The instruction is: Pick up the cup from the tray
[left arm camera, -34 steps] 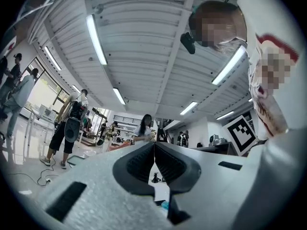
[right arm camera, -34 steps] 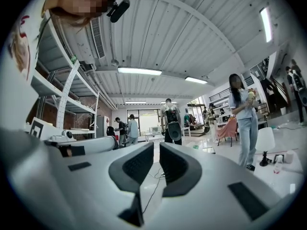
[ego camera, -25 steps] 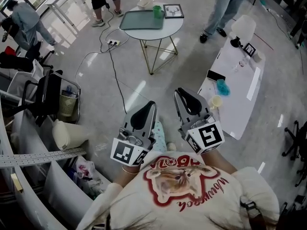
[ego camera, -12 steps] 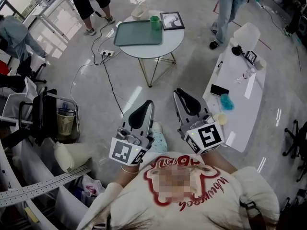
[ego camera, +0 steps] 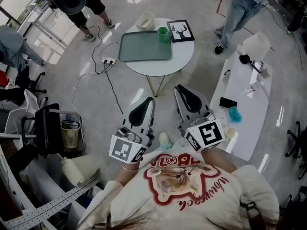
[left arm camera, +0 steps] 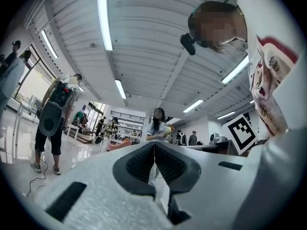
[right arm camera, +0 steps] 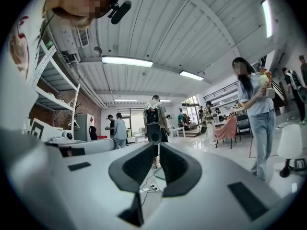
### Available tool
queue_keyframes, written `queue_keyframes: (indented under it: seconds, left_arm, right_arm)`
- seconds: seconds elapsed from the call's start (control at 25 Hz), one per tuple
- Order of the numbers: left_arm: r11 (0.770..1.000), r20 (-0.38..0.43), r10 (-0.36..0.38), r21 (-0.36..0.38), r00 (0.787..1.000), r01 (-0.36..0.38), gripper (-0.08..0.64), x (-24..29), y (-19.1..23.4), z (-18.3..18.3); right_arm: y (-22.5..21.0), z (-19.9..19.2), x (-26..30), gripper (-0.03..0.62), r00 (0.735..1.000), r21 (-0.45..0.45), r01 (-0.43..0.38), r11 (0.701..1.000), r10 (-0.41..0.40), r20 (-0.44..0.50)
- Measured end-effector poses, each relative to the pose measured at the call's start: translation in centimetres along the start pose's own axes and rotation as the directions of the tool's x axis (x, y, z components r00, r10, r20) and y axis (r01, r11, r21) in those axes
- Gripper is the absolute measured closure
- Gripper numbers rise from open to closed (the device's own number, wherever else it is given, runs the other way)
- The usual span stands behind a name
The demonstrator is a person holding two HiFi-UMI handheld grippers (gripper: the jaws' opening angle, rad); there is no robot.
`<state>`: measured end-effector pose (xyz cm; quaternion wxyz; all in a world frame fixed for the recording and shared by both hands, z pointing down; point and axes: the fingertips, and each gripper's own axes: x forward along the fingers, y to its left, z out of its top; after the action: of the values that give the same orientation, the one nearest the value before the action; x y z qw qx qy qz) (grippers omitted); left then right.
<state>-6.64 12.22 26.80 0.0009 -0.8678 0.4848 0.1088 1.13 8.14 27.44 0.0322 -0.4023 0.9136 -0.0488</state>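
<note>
cup: small green tumbler (ego camera: 163,32), upright in the tray's 1 o'clock corner. It's well apart from both grippers and nothing's touching it.
tray: flat grey-green rectangle (ego camera: 141,49) with rounded corners and a low lip. It covers the 9 o'clock half of the table.
table: smooth round white top (ego camera: 180,54) on thin gold wire legs, dead at 12 o'clock from the grippers.
picture: black frame with a deer-head print (ego camera: 182,30), lying flat just at 3 o'clock of the cup.
bowl: off-white, squarish with soft edges (ego camera: 145,19), at the table's 11 o'clock edge. Can't tell if it's on the top or on the floor behind.
left gripper: matte white shell (ego camera: 149,102) pointing to 12 o'clock, held close to the person's chest. In its own view the ribbed black pads (left arm camera: 138,166) meet along one line with nothing in there.
right gripper: same build (ego camera: 179,89), just at 3 o'clock of the left one. Jaws are closed up too and empty, with barely a sliver at the tips.
floor: glossy pale grey (ego camera: 96,104) with light glare. A white power strip (ego camera: 108,60) with a black cable lies at the table's 9 o'clock.
long table: glossy white slab (ego camera: 252,104) at 2 o'clock, with a dark phone (ego camera: 228,102) lying flat on it.
</note>
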Motion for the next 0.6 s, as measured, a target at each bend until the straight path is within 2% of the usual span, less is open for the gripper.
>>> queue_keyframes:
  seconds: [0.36, 0.6]
  left_arm:
    - [1.0, -0.012, -0.017, -0.026, 1.0, 0.017, 0.545, 4.1, 3.7, -1.6]
    - [1.0, -0.012, 0.002, -0.014, 1.0, -0.002, 0.545, 8.8, 8.2, -2.6]
  right_arm:
    - [-3.4, -1.2, 4.3, 0.538, 0.999, 0.008, 0.031, 0.999, -0.031, -0.028]
    - [-7.2, -1.8, 9.5, 0.538, 0.999, 0.01, 0.019, 1.0, -0.019, -0.03]
